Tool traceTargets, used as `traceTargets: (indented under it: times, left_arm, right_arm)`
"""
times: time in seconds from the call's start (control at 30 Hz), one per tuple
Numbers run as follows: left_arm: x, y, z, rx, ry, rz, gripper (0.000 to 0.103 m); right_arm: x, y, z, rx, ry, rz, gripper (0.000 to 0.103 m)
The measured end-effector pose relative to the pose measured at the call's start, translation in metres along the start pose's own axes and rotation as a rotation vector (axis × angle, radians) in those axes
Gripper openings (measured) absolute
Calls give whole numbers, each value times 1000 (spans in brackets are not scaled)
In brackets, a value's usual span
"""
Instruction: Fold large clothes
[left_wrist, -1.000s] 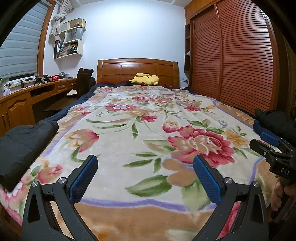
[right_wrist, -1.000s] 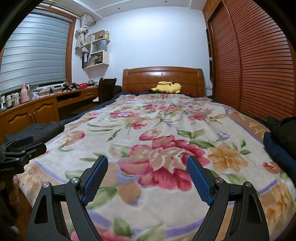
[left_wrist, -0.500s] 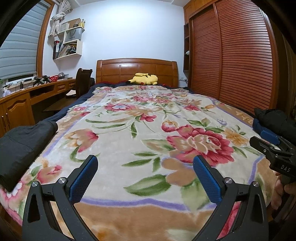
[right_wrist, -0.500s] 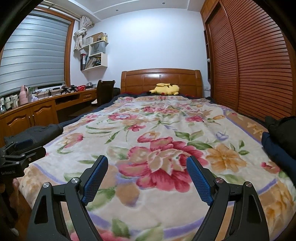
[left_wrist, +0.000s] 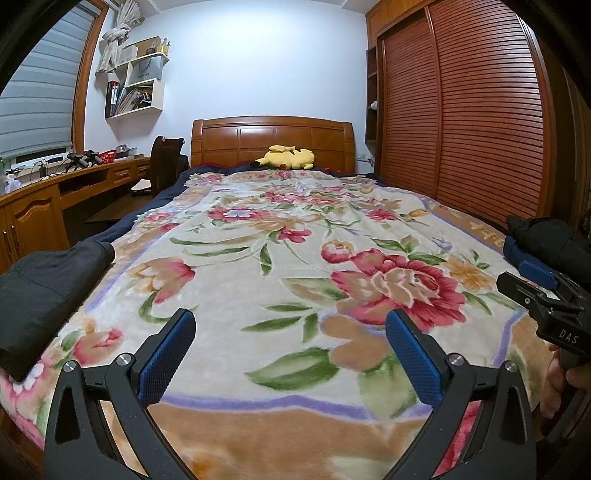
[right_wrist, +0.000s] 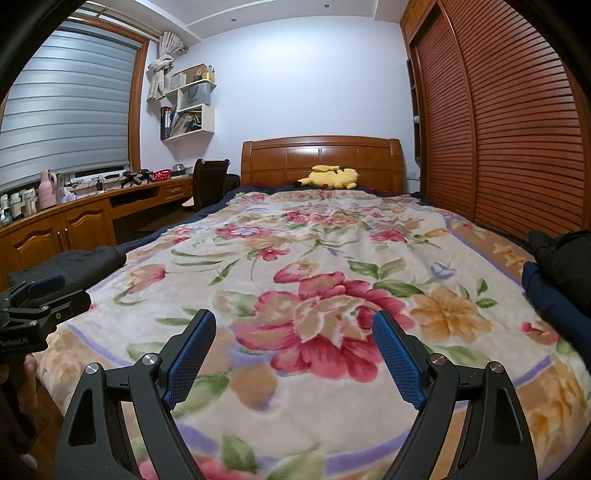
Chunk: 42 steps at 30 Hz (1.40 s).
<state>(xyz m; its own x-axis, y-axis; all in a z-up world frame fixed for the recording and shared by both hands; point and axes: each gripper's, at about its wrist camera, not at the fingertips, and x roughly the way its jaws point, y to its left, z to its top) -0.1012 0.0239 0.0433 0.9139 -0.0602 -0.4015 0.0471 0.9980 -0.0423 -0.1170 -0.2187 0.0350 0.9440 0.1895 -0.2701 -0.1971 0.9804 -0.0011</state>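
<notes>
Left gripper (left_wrist: 290, 345) and right gripper (right_wrist: 293, 347), black-framed with blue textured pads, both stand wide apart and hold nothing above the floral plush blanket (left_wrist: 258, 280). Dark folded garment (left_wrist: 44, 291) lies at frame left; black and navy clothes (right_wrist: 557, 280) lie at frame right.
</notes>
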Motion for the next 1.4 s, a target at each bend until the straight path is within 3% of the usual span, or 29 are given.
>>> traceTargets:
  times: [1.4]
  left_arm:
    - [-4, -9, 0, 17, -11, 8, 103]
  right_arm:
    - [-1, -7, -2, 4, -2, 2, 88]
